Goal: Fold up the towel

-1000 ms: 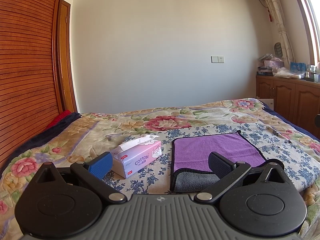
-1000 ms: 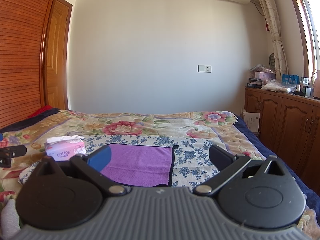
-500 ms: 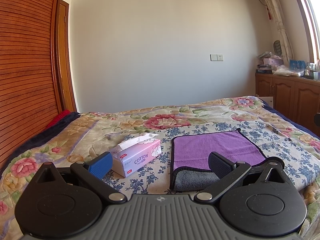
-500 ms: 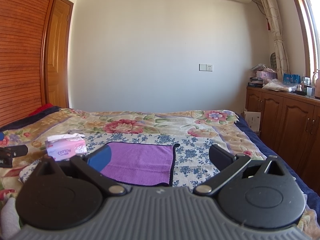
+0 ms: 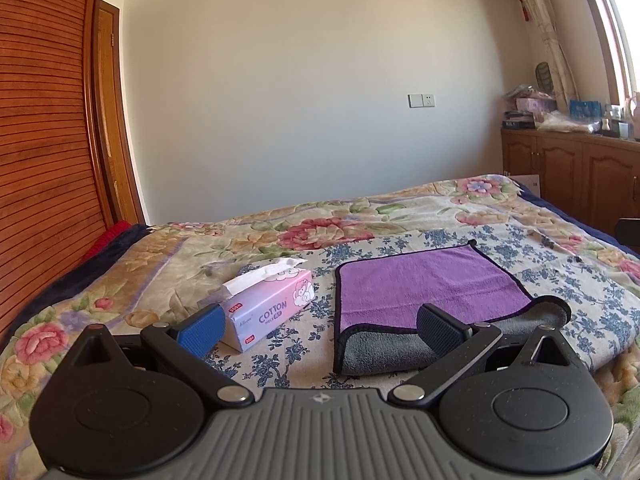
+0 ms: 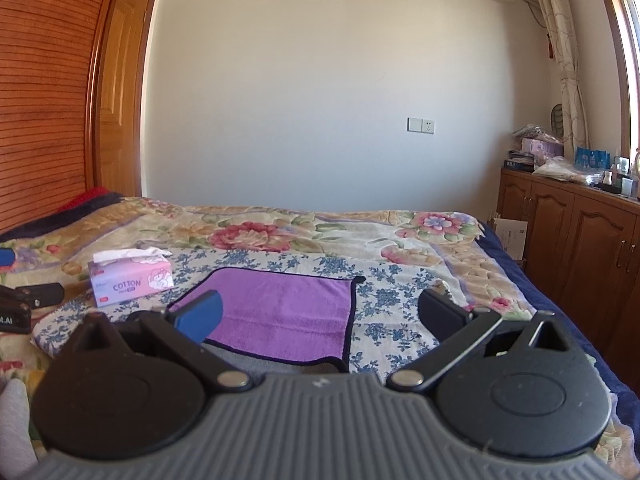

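Note:
A purple towel [image 5: 428, 284] with a black hem and grey underside lies flat on the bed, its near edge turned up and showing grey. It also shows in the right wrist view [image 6: 280, 312]. My left gripper [image 5: 320, 326] is open and empty, above the bed in front of the towel's near left corner. My right gripper [image 6: 318, 318] is open and empty, hovering over the towel's near edge. Part of the left gripper shows at the left edge of the right wrist view [image 6: 24, 300].
A pink tissue box [image 5: 266, 306] sits left of the towel, also in the right wrist view [image 6: 130, 280]. The floral bedspread [image 5: 400, 228] covers the bed. Wooden cabinets [image 6: 580, 240] stand to the right, a slatted wardrobe [image 5: 40, 160] to the left.
Both views have shifted only slightly; the towel and tissue box lie where they were. Both grippers stay open.

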`<state>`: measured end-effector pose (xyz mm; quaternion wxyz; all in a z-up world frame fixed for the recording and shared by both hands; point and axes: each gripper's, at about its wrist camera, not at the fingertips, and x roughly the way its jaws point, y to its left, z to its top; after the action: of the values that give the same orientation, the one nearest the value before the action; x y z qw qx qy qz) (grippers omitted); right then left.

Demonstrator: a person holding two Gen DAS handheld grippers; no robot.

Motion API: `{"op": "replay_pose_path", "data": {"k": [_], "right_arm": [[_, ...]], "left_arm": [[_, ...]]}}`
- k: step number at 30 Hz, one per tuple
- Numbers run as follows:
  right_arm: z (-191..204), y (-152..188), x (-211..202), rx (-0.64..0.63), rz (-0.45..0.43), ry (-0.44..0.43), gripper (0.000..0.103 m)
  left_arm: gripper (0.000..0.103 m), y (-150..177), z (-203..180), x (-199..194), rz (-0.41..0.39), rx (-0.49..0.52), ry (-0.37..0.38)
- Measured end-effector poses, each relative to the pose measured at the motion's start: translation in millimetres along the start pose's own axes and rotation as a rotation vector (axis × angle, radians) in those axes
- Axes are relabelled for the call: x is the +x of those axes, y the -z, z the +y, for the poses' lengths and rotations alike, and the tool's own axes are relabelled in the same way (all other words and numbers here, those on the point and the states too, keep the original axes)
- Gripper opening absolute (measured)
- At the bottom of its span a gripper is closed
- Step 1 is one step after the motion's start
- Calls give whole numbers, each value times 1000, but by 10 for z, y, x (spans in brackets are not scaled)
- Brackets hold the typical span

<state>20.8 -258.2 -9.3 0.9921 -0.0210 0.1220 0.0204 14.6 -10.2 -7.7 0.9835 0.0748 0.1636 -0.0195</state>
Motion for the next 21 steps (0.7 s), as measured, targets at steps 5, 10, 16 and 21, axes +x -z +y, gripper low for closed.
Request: {"op": "replay_pose_path", "data": {"k": [5, 10, 16, 21], "right_arm": [[9, 13, 44, -2, 13, -7, 103], [28, 19, 114, -3, 29, -17, 103], [19, 23, 190, 1, 47, -34, 103], [37, 23, 257, -16, 65, -61, 103]], "left_arm": [[103, 15, -15, 86, 16, -4, 9], [103, 17, -21, 167, 30, -8, 13], [103, 19, -30, 248, 43, -5, 18], [103, 20, -46, 302, 49, 1, 21]]}}
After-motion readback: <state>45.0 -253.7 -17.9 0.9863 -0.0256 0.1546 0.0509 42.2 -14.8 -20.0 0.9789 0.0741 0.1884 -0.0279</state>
